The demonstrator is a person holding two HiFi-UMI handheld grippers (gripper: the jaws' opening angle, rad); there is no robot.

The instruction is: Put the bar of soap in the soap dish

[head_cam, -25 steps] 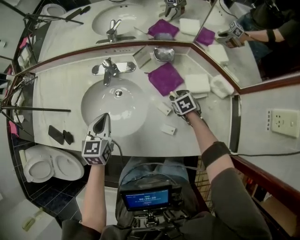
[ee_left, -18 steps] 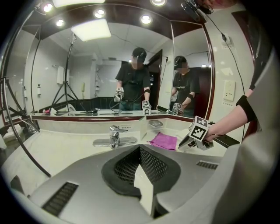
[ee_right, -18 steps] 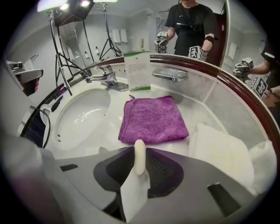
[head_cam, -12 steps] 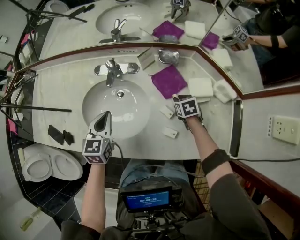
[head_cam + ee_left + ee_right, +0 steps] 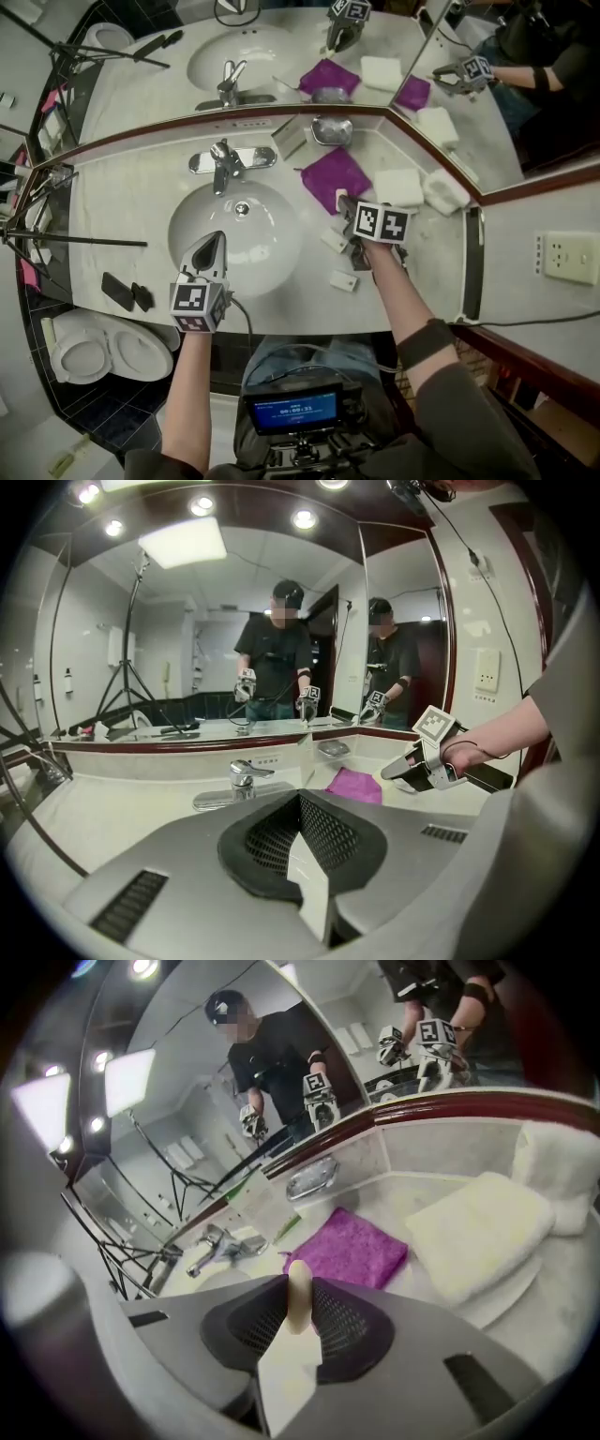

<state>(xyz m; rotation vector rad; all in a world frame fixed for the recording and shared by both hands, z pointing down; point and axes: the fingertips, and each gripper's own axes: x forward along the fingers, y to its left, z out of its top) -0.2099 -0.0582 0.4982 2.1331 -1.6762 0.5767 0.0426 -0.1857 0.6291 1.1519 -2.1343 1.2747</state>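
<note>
1. Head view: our right hand-held gripper (image 5: 345, 214) holds the bar of soap (image 5: 340, 199) over the pale marbled bench (image 5: 131, 197), beside the purple cloth (image 5: 333, 173). The shiny metal soap dish (image 5: 330, 129) stands beyond, apparently its target.
2. Left gripper view: our left hand-held gripper (image 5: 302, 850) is pressed together, empty and kept aside.
3. Right gripper view: the jaws, having just closed in, pinch the smooth cream bar of soap (image 5: 298, 1296) edge-on between meshed pads.

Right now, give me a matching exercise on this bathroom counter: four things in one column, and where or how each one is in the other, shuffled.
1 bar of soap
2 soap dish
3 purple cloth
4 left gripper

A flat on the counter beside the basin
B shut, empty
C held in the right gripper
D at the foot of the mirror

Pairs: 1-C, 2-D, 3-A, 4-B
</note>
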